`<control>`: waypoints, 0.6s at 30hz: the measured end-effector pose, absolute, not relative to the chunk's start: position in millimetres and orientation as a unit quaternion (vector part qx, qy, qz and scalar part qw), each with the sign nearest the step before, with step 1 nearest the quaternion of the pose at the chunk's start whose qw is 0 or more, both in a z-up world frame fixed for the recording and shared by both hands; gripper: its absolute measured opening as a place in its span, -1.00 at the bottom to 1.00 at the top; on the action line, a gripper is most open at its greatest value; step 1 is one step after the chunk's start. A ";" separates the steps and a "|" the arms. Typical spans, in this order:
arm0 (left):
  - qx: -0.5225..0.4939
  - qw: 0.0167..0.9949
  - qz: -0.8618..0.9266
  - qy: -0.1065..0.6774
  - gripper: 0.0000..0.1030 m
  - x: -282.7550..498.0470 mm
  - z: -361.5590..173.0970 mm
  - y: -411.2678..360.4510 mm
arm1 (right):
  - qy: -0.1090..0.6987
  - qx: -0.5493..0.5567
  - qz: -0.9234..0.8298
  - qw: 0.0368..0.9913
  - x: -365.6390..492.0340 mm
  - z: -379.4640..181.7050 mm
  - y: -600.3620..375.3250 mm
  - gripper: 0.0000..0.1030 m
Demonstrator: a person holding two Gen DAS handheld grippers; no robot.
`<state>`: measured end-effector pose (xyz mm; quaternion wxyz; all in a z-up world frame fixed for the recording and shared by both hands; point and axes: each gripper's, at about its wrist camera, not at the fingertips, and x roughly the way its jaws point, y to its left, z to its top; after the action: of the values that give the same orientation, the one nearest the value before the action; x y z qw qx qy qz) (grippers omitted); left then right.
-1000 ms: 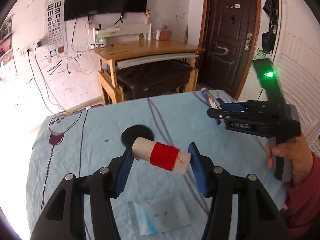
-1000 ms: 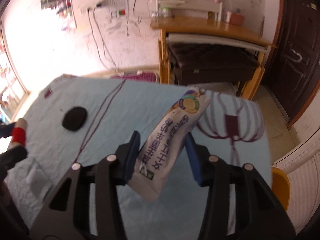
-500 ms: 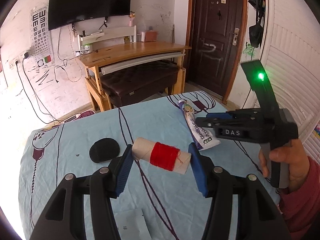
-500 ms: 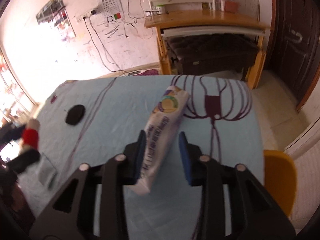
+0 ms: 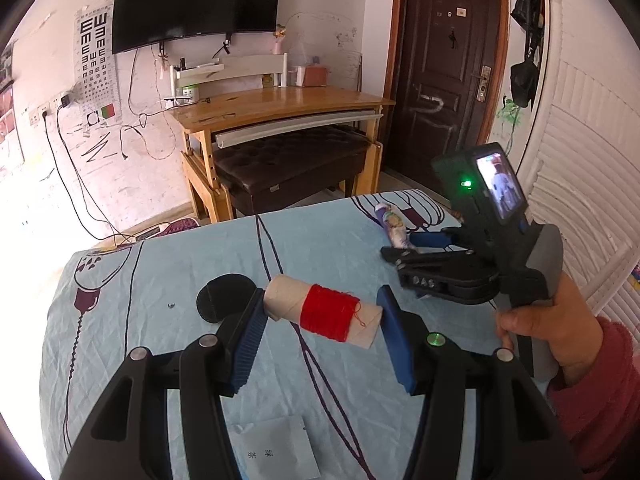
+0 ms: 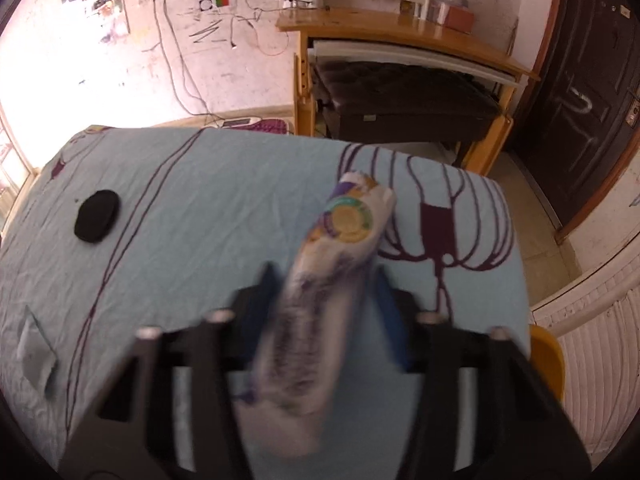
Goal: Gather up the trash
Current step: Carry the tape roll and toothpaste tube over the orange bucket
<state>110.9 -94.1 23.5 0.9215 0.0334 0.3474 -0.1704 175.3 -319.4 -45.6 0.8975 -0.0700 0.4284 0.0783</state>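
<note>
We've got the left gripper (image 5: 320,332) clamped end to end on the cardboard spool (image 5: 322,317) of red thread, held up over the blue tablecloth (image 5: 160,280) so it's ready to bin. The right gripper (image 6: 326,312) has just been closing on the white snack pouch (image 6: 320,300) lying between its jaws, though the blur hides whether it's actually pinched. Paper sachet (image 5: 276,448) and black lid (image 6: 97,216) are left on the table.

Tabletop (image 5: 168,264): pale blue cloth with dark purple line motifs. Cardboard tube (image 5: 322,311), beige, wound mid-length with red thread. Black round pad (image 5: 224,297) beside the tube; white sachet (image 5: 276,450) with blue edge nearer the camera. Wrapper (image 6: 320,292): white with purple print and a green-and-gold roundel. Sleeve (image 5: 600,396): pinkish red.
</note>
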 end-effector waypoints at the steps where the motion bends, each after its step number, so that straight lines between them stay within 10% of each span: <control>1: 0.032 0.922 -0.171 0.347 0.00 110.8 23.6 -94.0 | 0.424 -0.072 0.070 0.900 174.1 -45.4 -322.3 -0.25; 18: 0.018 0.920 -0.203 0.334 0.00 131.2 48.2 -165.2 | 0.316 0.073 0.009 0.946 109.0 1.6 -473.9 -0.29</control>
<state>131.2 -165.2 48.2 0.9203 0.0175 0.3341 -0.2029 109.0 -473.9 1.6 0.9457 0.0735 0.3164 0.0088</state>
